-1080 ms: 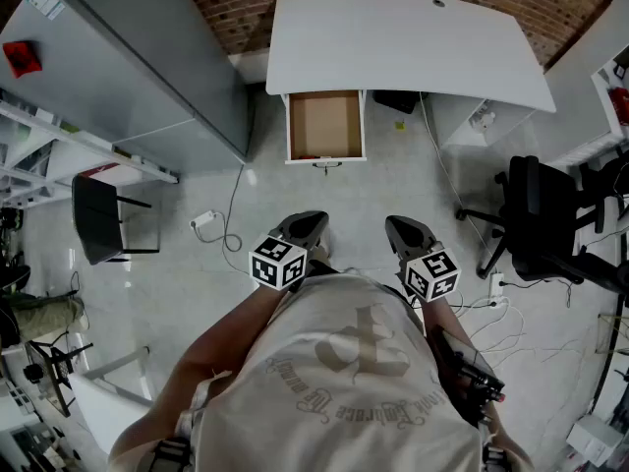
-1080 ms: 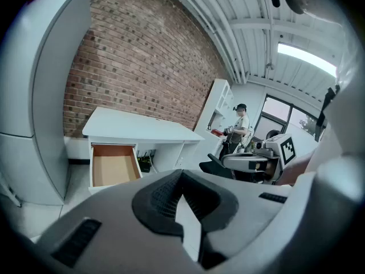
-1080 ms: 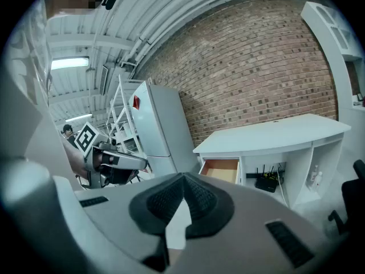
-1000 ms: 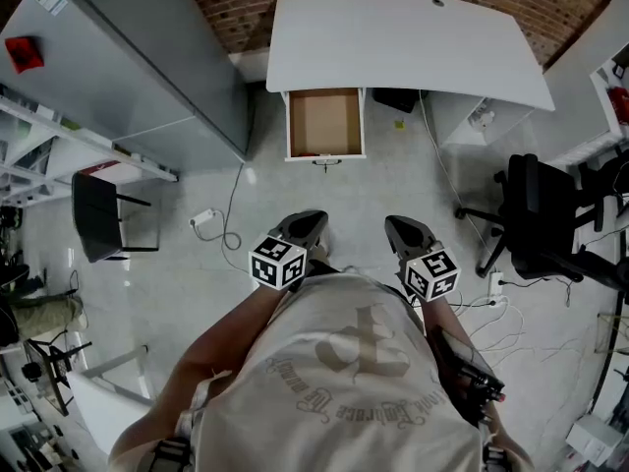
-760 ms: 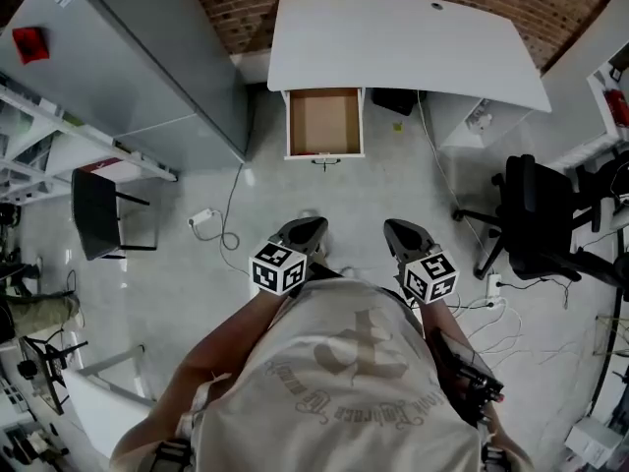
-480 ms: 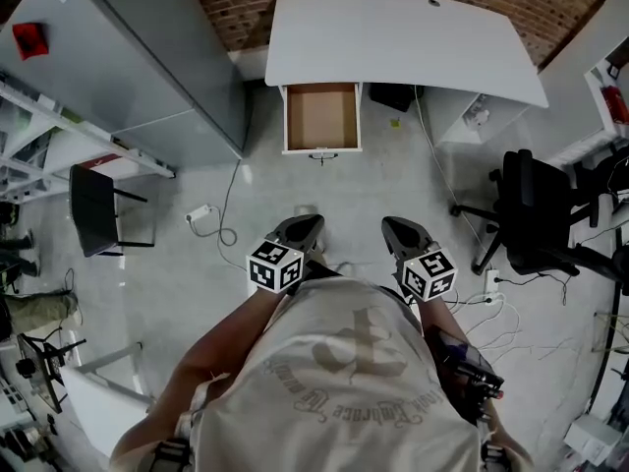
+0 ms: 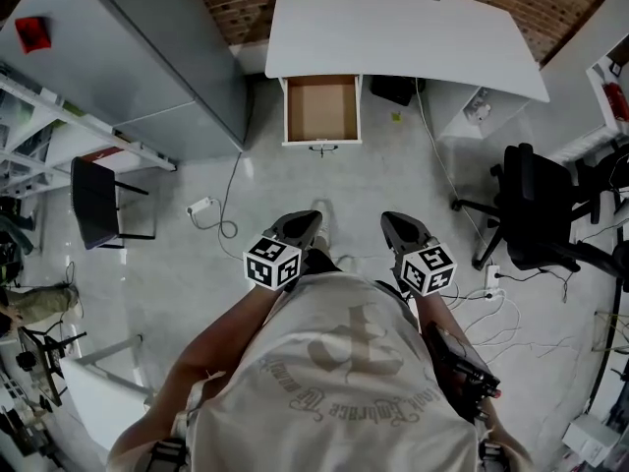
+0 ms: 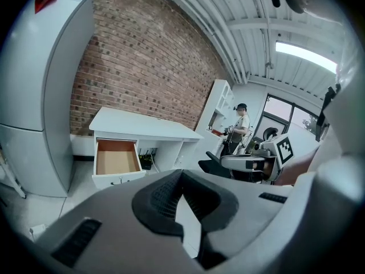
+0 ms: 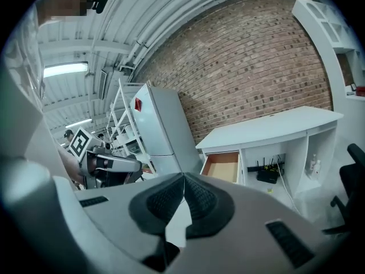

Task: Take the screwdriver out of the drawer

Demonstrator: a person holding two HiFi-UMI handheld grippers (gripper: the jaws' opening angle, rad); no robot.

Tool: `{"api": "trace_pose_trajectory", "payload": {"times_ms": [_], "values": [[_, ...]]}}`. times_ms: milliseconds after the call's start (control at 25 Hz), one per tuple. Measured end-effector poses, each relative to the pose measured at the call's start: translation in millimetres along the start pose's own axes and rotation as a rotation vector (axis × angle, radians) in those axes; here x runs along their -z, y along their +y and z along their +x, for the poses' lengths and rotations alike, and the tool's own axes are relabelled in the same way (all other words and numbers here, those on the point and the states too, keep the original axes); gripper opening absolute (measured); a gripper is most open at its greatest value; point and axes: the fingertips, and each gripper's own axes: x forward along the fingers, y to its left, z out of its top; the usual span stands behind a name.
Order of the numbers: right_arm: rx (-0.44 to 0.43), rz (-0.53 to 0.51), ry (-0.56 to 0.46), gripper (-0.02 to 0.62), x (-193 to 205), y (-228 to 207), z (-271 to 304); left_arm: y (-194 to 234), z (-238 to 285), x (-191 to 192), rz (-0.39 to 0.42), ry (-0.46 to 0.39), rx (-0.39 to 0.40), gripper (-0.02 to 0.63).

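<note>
Currently you are holding the left gripper (image 7: 303,224) and right gripper (image 7: 396,228) near your chest, both jaws pressed together; the drawer (image 7: 321,108) is sitting open under the desk (image 7: 393,28), well apart.

Head view: high up, facing steeply down to floor (image 7: 373,180); drawer (image 7: 321,108) under white surface (image 7: 393,28) well ahead. Both tool views: low, wide-angle, facing brick wall (image 8: 142,67) along own jaws. Shared across all three: drawer, surface, wall, seemingly far off given lens bend.
</note>
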Motion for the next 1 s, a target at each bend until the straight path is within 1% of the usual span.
{"api": "trace_pose_trajectory", "payload": {"times_ms": [240,480,640,1000], "values": [[-0.021,0.016,0.007,0.023,4.3,9.3,0.3,0.8,-12.2,9.3,-0.014,0.021,-0.025,0.02],[-0.008,0.035,0.007,0.023,8.8,8.2,-3.4,-4.2,-14.0,8.6,0.001,0.027,-0.015,0.02],[-0.016,0.043,0.006,0.023,9.5,8.7,-3.4,-5.7,-12.8,7.9,0.007,0.032,-0.013,0.02],[-0.023,0.054,0.043,0.023,17.9,4.4,3.3,-1.4,-7.4,13.0,-0.019,0.045,-0.02,0.02]]}}
